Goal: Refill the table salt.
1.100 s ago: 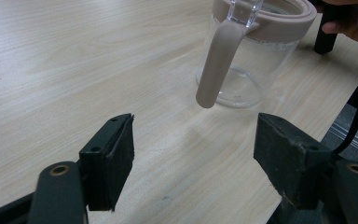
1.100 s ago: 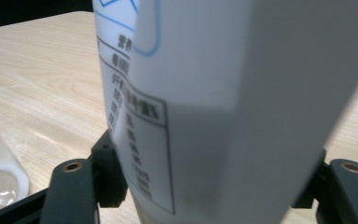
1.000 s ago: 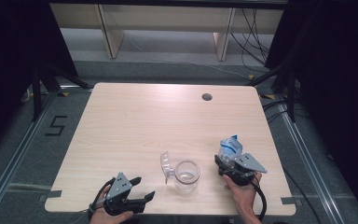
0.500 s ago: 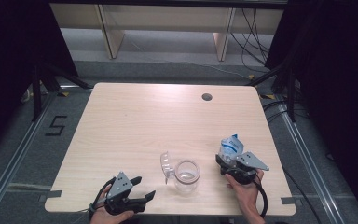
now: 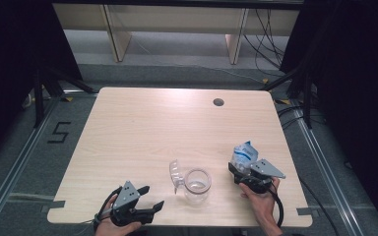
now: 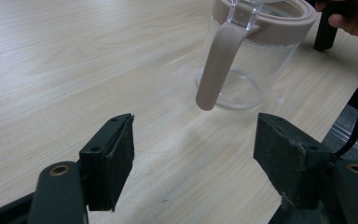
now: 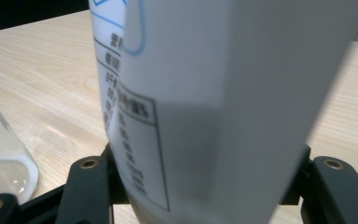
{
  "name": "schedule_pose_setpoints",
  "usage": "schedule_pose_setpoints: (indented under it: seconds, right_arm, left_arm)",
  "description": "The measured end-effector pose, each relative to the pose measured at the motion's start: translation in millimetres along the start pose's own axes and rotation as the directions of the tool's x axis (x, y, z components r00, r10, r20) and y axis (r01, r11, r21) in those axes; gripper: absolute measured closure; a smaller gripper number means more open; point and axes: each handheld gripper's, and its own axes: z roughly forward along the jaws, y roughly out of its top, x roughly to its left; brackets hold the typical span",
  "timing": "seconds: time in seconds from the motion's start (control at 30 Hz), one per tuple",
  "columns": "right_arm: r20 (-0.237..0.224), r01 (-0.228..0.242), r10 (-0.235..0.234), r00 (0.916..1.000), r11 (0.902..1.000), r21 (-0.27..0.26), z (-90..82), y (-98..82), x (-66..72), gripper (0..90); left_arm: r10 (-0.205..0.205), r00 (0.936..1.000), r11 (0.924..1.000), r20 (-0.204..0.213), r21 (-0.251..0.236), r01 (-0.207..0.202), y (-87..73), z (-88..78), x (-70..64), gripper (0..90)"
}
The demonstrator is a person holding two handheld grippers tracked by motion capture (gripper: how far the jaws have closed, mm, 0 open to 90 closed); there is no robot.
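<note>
Grasp step: right gripper [image 5: 241, 169] fingers just closing, pinching pouch [image 5: 243, 153]; left gripper [image 5: 145, 199] fingers spread. Next: tip toward jug [image 5: 197, 184].

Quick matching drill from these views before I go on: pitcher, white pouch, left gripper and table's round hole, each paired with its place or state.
Things:
1. clear pitcher
2. white pouch
3. left gripper
4. round hole

Places or states:
A. between the right gripper's jaws, which have just been closing
B. far side of the table, towards the right
C. near edge, jaws open and empty
D. standing between the two grippers, lid flipped open

Pairs: 1-D, 2-A, 3-C, 4-B
</note>
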Motion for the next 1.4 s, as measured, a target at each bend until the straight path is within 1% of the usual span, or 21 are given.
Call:
schedule_pose_setpoints:
  seconds: [0.03, 0.13, 0.17, 0.47, 0.6, 0.67, 0.7, 0.77, 0.8, 0.87, 0.9, 0.93, 1.0, 1.07, 1.13, 1.17, 1.23, 1.27, 1.33, 1.37, 1.4]
  right_arm:
    - [-0.007, -0.019, 0.018, 0.9998, 0.9998, -0.006, 0.1, -0.2, 1.4, 41.4]
    - [-0.022, -0.008, 0.007, 0.9997, 0.9999, -0.012, 0.6, 0.1, -2.1, 41.9]
    - [-0.020, -0.046, 0.045, 0.9988, 0.9990, -0.004, -1.2, 0.3, 0.0, 42.0]
    - [-0.054, -0.050, 0.050, 0.9973, 0.9987, -0.001, -4.5, 3.5, -5.3, 42.7]
    - [-0.068, 0.014, -0.017, 0.9975, 0.9991, -0.039, -5.9, 8.8, -2.6, 42.7]
    - [-0.075, -0.016, 0.015, 0.9970, 0.9999, -0.004, -9.7, 10.4, 2.8, 42.7]
    - [-0.104, 0.031, -0.032, 0.9941, 0.9995, -0.011, -11.7, 13.6, 4.2, 42.7]
    - [-0.090, 0.096, -0.100, 0.9909, 0.9945, -0.042, -12.9, 15.7, 4.9, 42.8]
    - [-0.082, 0.125, -0.129, 0.9882, 0.9909, -0.051, -13.7, 17.0, 5.9, 42.8]
    - [-0.075, 0.161, -0.164, 0.9836, 0.9858, -0.048, -16.8, 19.7, 7.8, 42.8]
    - [-0.084, 0.147, -0.150, 0.9850, 0.9879, -0.050, -18.1, 20.0, 10.8, 42.8]
    - [-0.067, 0.190, -0.194, 0.9787, 0.9801, -0.057, -19.0, 21.5, 9.3, 42.9]
    - [-0.069, 0.193, -0.197, 0.9779, 0.9788, -0.069, -20.2, 22.5, 11.8, 42.9]
    - [-0.057, 0.284, -0.287, 0.9562, 0.9569, -0.063, -24.1, 26.0, 15.8, 42.8]
    - [-0.067, 0.283, -0.286, 0.9559, 0.9577, -0.050, -27.2, 25.8, 19.9, 42.9]
    - [-0.065, 0.325, -0.328, 0.9423, 0.9439, -0.060, -27.5, 27.1, 19.8, 42.9]
    - [-0.061, 0.330, -0.334, 0.9407, 0.9421, -0.056, -28.6, 27.3, 21.7, 42.9]
    - [-0.059, 0.365, -0.368, 0.9278, 0.9290, -0.061, -30.4, 28.2, 24.0, 43.0]
    - [-0.060, 0.361, -0.364, 0.9295, 0.9307, -0.062, -31.5, 28.1, 25.6, 43.1]
    - [-0.058, 0.384, -0.387, 0.9203, 0.9215, -0.062, -32.2, 28.7, 26.6, 43.1]
    - [-0.059, 0.388, -0.391, 0.9186, 0.9202, -0.051, -33.7, 28.4, 28.2, 43.1]
  left_arm:
    - [0.000, 1.0000, 1.0000, 0.003, -0.003, 0.000, 0.0, 0.1, 0.0, 28.6]
    - [0.005, 1.0000, 1.0000, -0.002, 0.002, -0.005, 0.3, 0.0, 0.0, 28.6]
    - [-0.004, 1.0000, 1.0000, -0.002, 0.000, 0.004, 0.0, 0.6, -0.6, 28.6]
    - [0.011, 0.9999, 0.9999, 0.006, -0.005, -0.010, 0.0, -0.1, -0.1, 28.6]
    - [0.006, 1.0000, 1.0000, 0.007, -0.002, -0.006, -0.5, -0.5, 0.8, 28.6]
    - [0.006, 1.0000, 1.0000, 0.006, -0.002, -0.006, -0.3, -0.5, 0.8, 28.5]
    - [0.003, 1.0000, 1.0000, 0.005, -0.006, -0.003, -0.4, 0.2, 0.5, 28.6]
    - [0.029, 0.9996, 0.9996, 0.009, 0.001, -0.029, -0.4, -0.1, 1.4, 28.6]
    - [0.015, 0.9998, 0.9999, 0.009, 0.000, -0.015, -0.9, 0.0, 0.5, 28.6]
    - [0.013, 0.9999, 0.9999, 0.001, 0.005, -0.013, -1.3, -0.2, 0.8, 28.5]
    - [0.016, 0.9999, 0.9999, -0.002, 0.004, -0.016, -0.9, -0.4, 0.8, 28.5]
    - [0.017, 0.9999, 0.9998, -0.001, 0.005, -0.017, -0.9, -0.6, 1.0, 28.4]
    - [0.011, 0.9999, 0.9999, -0.001, 0.001, -0.011, -0.9, -0.2, 0.6, 28.4]
    - [0.013, 0.9999, 0.9999, 0.000, 0.002, -0.013, -1.0, 0.1, 0.3, 28.1]
    - [0.012, 0.9999, 0.9999, 0.005, 0.001, -0.012, -1.5, 1.1, 0.8, 27.8]
    - [0.026, 0.9996, 0.9997, 0.006, 0.001, -0.026, -1.2, 1.2, 1.6, 27.5]
    - [0.022, 0.9998, 0.9998, 0.004, 0.001, -0.022, -1.4, 1.3, 1.4, 26.0]
    - [0.005, 1.0000, 1.0000, -0.001, 0.005, -0.005, -1.7, 1.4, 1.0, 25.4]
    - [0.002, 1.0000, 1.0000, -0.002, 0.003, -0.002, -1.7, 1.8, 1.0, 24.5]
    - [0.010, 0.9999, 0.9999, -0.009, 0.012, -0.010, -1.5, 1.0, 1.3, 24.5]
    - [0.001, 1.0000, 1.0000, -0.002, 0.006, -0.001, -1.9, 1.6, 1.2, 24.1]
